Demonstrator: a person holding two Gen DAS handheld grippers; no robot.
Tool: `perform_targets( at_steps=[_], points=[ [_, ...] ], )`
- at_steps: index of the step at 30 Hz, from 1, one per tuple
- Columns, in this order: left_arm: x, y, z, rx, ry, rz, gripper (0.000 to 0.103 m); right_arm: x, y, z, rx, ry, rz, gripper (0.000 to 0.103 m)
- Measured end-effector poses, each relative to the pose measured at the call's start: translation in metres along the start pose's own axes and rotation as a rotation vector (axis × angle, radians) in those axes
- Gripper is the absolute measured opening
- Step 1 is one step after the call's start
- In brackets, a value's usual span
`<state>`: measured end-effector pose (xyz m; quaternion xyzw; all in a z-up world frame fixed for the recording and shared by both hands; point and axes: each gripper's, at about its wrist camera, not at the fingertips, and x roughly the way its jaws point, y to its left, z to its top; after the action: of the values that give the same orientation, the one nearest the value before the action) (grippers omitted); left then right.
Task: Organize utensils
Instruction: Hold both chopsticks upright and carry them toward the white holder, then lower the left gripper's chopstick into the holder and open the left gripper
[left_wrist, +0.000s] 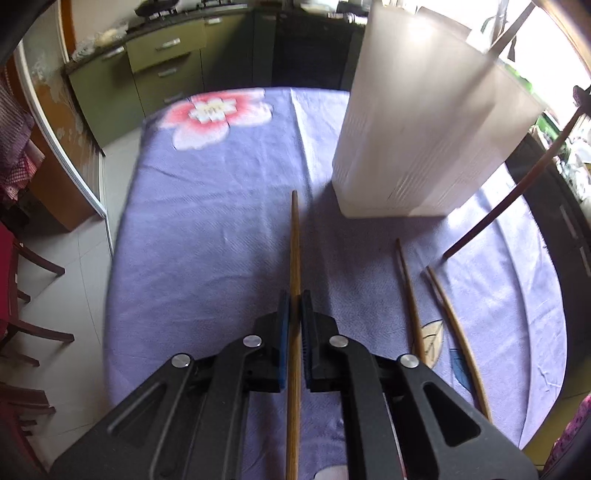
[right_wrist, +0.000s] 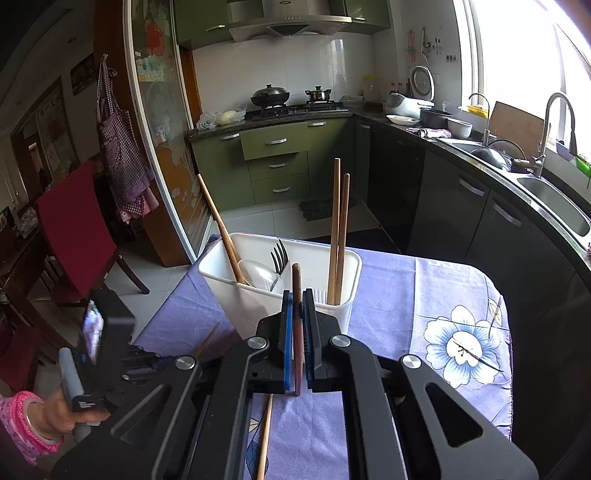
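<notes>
Left tongs (left_wrist: 294, 306) pinch a light chopstick (left_wrist: 294, 258); right tongs (right_wrist: 297, 306) pinch a dark chopstick (right_wrist: 296, 280) near the white holder (right_wrist: 340, 266).

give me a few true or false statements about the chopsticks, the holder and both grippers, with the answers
1. The left gripper is shut on a light wooden chopstick. True.
2. The right gripper is open and holds nothing. False: it is shut on a dark reddish chopstick.
3. The white utensil holder has a fork and a ladle in it. True.
4. No chopsticks stand in the holder. False: two stand upright at its right end and one leans at the left.
5. Two more chopsticks lie on the purple tablecloth. True.
6. The holder lies on its side. False: it stands upright on the cloth.
</notes>
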<state>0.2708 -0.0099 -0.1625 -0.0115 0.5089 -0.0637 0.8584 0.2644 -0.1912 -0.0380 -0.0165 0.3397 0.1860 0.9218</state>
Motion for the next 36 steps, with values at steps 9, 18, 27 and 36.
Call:
perform_targets(
  at_steps=[9, 18, 27, 36],
  points=[
    [-0.091, -0.005, -0.011, 0.015, -0.177, -0.059, 0.006, -0.002, -0.001, -0.002, -0.003, 0.004, 0.000, 0.006],
    [-0.166, -0.025, 0.010, 0.057, -0.267, -0.118, 0.006, -0.017, 0.001, 0.003, -0.018, -0.016, -0.009, 0.006],
    [-0.217, -0.050, 0.061, 0.097, -0.350, -0.121, 0.006, -0.040, -0.001, 0.011, -0.025, -0.038, -0.012, 0.006],
    [-0.254, -0.079, 0.113, 0.136, -0.493, -0.058, 0.006, -0.068, 0.000, 0.015, -0.041, -0.065, 0.001, 0.006]
  ],
)
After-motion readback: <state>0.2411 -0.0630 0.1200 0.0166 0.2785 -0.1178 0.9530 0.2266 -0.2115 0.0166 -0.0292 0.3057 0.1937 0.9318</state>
